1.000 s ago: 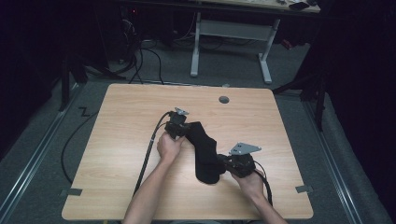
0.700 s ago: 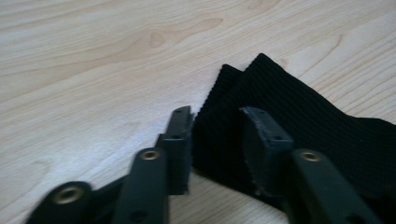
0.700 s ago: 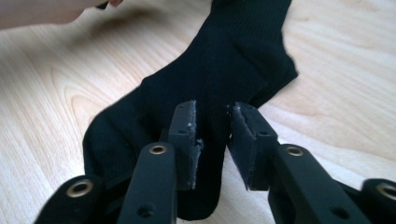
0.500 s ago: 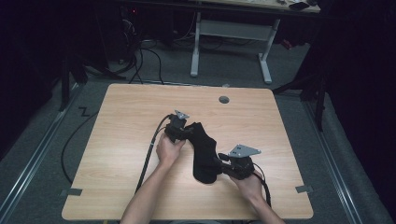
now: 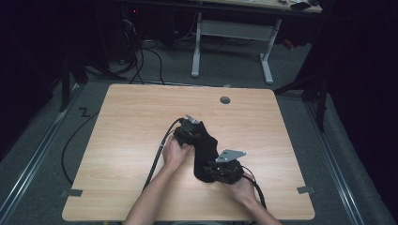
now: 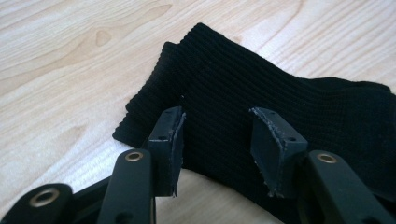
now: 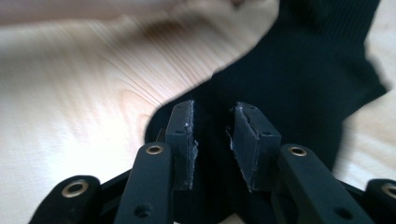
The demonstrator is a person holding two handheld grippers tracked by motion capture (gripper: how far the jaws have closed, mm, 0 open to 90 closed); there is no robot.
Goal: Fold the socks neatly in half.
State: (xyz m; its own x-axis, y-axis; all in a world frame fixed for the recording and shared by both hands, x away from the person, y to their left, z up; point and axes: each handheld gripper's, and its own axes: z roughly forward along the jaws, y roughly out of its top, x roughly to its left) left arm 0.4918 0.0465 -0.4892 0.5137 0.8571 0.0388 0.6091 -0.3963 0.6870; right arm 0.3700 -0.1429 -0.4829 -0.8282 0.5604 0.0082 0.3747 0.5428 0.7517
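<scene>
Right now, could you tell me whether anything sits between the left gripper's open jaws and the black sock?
Nothing visible does. In the left gripper view the left gripper has its jaws apart directly over the ribbed cuff of the black sock, which lies flat on the wooden table, with no other object between them.

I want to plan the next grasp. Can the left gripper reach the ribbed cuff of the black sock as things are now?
Probably yes. The left gripper is open, the sock lies flat just past its fingers, and nothing stands between them.
</scene>
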